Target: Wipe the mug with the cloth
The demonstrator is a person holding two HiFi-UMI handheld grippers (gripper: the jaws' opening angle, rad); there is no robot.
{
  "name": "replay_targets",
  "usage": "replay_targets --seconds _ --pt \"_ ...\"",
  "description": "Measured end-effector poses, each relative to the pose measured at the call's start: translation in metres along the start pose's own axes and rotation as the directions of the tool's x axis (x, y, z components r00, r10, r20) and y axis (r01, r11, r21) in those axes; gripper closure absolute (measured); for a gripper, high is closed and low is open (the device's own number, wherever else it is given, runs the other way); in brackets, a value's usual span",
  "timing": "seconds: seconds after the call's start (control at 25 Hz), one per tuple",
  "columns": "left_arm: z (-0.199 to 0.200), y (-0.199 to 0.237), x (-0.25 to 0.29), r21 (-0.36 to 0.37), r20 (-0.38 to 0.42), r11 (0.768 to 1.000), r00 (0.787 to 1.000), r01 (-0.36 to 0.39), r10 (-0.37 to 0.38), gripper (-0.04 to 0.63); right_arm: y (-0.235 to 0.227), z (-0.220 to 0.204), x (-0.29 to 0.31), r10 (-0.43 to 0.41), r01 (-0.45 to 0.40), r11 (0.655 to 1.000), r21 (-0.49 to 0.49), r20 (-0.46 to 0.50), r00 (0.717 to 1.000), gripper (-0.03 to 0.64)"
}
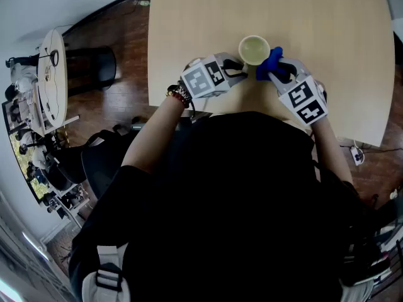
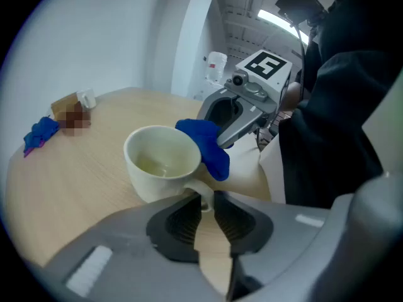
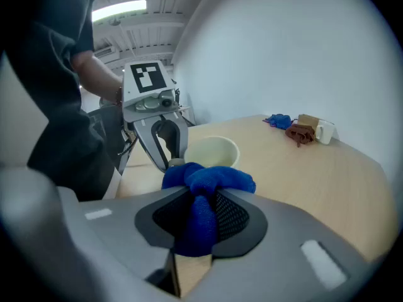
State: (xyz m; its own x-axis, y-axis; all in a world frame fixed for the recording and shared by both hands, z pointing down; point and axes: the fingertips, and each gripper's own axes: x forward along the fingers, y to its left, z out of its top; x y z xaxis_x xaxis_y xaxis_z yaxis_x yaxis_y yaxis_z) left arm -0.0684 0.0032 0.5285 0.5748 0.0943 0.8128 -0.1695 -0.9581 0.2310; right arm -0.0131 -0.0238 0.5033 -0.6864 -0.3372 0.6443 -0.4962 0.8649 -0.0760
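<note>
A cream ceramic mug (image 1: 254, 50) stands upright on the pale wooden counter (image 1: 327, 24), near the edge closest to the person. The left gripper (image 2: 206, 214) has its jaws pinched on the mug's handle. The right gripper (image 3: 200, 222) has its jaws pressed tight on a bunched blue cloth (image 3: 208, 184), and the cloth's free end lies against the mug's rim.
</note>
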Motion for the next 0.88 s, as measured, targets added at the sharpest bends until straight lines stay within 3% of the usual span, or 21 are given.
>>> replay_targets --seconds 0.36,0.6,0.88 --pt "0.005 0.016 -0.006 -0.043 -0.026 0.999 0.999 0.025 -0.026 0.517 -0.016 0.002 0.019 -0.005 0.003 0.999 -0.047 -0.032 0.999 0.52" --pt "0.002 0.017 -0.008 0.05 -0.107 0.998 0.994 0.034 -0.029 0.512 -0.028 -0.022 0.039 -0.019 0.014 0.999 -0.041 -0.114 0.993 0.52" --pt "0.003 0.028 -0.009 0.122 -0.171 0.991 0.985 0.058 -0.036 0.514 -0.038 -0.017 0.033 -0.006 0.007 1.0 0.008 -0.069 0.998 0.52"
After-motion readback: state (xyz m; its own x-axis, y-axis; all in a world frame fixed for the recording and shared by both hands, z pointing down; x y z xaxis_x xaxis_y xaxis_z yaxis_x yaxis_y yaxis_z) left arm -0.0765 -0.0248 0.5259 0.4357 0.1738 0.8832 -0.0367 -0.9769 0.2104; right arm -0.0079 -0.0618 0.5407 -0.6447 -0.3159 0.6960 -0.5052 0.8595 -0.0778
